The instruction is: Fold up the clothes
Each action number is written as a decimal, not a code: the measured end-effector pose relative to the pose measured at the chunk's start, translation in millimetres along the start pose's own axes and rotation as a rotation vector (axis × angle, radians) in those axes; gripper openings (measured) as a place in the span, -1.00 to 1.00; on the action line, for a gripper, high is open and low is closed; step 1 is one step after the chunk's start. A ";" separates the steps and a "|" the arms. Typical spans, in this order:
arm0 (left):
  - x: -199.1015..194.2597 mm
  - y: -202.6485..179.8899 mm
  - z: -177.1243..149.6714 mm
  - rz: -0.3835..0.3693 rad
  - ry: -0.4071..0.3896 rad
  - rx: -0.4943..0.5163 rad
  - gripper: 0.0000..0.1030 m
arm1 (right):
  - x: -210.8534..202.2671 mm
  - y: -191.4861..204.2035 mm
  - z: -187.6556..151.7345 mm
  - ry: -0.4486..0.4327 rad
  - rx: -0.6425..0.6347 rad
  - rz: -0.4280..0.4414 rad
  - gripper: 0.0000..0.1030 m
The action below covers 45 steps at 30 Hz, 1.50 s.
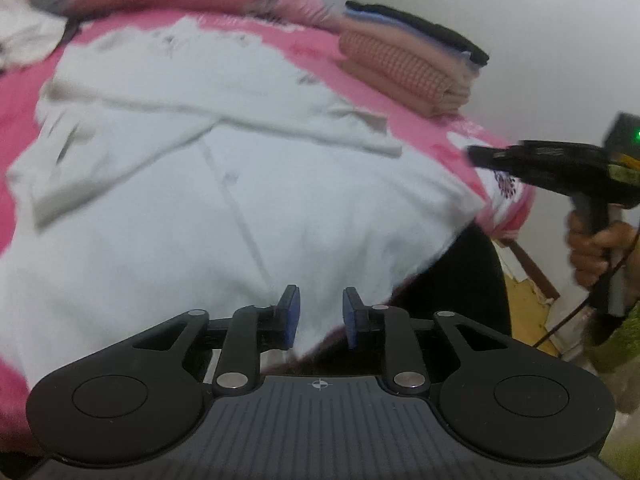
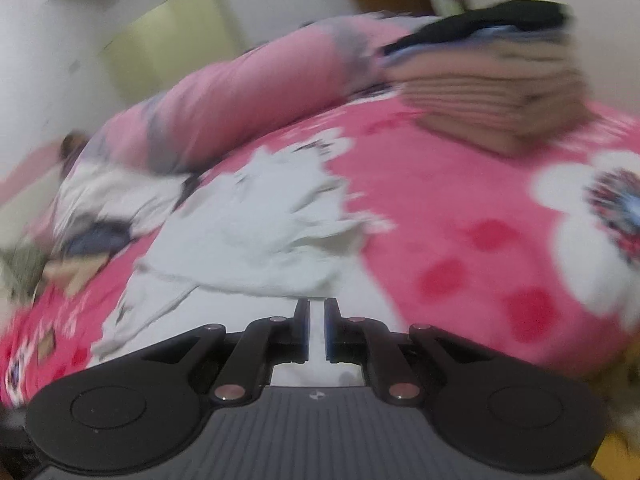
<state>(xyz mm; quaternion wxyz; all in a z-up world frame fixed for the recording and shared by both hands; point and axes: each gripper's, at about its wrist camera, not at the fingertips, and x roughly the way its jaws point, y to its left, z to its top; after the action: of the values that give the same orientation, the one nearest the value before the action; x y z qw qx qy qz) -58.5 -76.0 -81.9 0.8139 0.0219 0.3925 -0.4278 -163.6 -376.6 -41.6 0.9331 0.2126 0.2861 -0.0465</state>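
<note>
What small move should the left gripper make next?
Probably ease forward and close on the hem: the left gripper is open with its fingers astride the near edge of the white garment, which lies spread on the pink bedcover.

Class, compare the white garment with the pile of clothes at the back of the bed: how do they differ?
The white garment lies spread out, only partly folded; the pile is neatly folded and stacked. The garment is one white piece; the pile has tan, blue and black layers. Both rest on the pink bedcover.
</note>
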 end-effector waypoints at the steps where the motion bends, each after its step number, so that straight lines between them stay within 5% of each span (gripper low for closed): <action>1: 7.5 -0.3 3.3 0.021 -0.001 0.006 -0.48 | 7.9 3.0 -0.2 0.009 -0.010 0.000 -0.87; 6: 32.4 19.2 5.6 0.028 0.039 -0.084 -0.47 | 30.8 -19.4 -5.9 0.038 0.026 -0.143 -0.87; 9: 21.5 26.1 7.5 0.012 0.043 -0.109 -0.46 | 19.7 -42.2 -3.1 0.029 0.158 -0.119 -0.87; 12: -1.7 32.8 18.0 0.028 0.006 -0.110 -0.42 | 0.7 -34.5 17.0 -0.005 0.132 -0.122 -0.86; 16: -48.2 50.6 49.9 0.035 -0.084 -0.115 -0.36 | -34.6 -10.5 67.8 -0.115 0.066 -0.025 -0.86; 20: -101.5 79.4 114.2 0.155 -0.190 -0.097 -0.12 | -66.4 20.8 135.8 -0.245 -0.051 0.070 -0.80; 25: -123.3 138.9 210.3 0.166 -0.251 -0.186 0.03 | -49.0 48.1 235.7 -0.246 -0.069 0.281 -0.75; 28: -100.0 175.6 262.7 0.194 -0.284 -0.220 0.08 | -1.2 71.4 289.2 -0.223 -0.106 0.309 -0.72; 33: -10.4 238.1 320.8 0.204 -0.270 -0.276 0.22 | 147.3 102.3 343.4 -0.129 -0.125 0.296 -0.53; 36: 59.4 270.8 335.7 0.249 -0.237 -0.274 0.21 | 258.0 109.4 342.9 -0.020 -0.146 0.253 -0.52; 40: 137.8 312.0 339.1 0.218 -0.173 -0.350 0.17 | 387.7 100.9 322.4 0.157 -0.143 0.210 -0.52; 45: 190.9 348.9 341.6 0.168 -0.163 -0.453 0.16 | 475.9 87.1 297.3 0.251 -0.167 0.174 -0.52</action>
<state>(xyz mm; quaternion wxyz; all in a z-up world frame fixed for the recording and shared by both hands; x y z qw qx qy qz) 464.5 -111.6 -76.1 0.8597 -0.1629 0.4083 -0.2601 403.3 -407.0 -51.1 0.9051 0.1622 0.3837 0.0851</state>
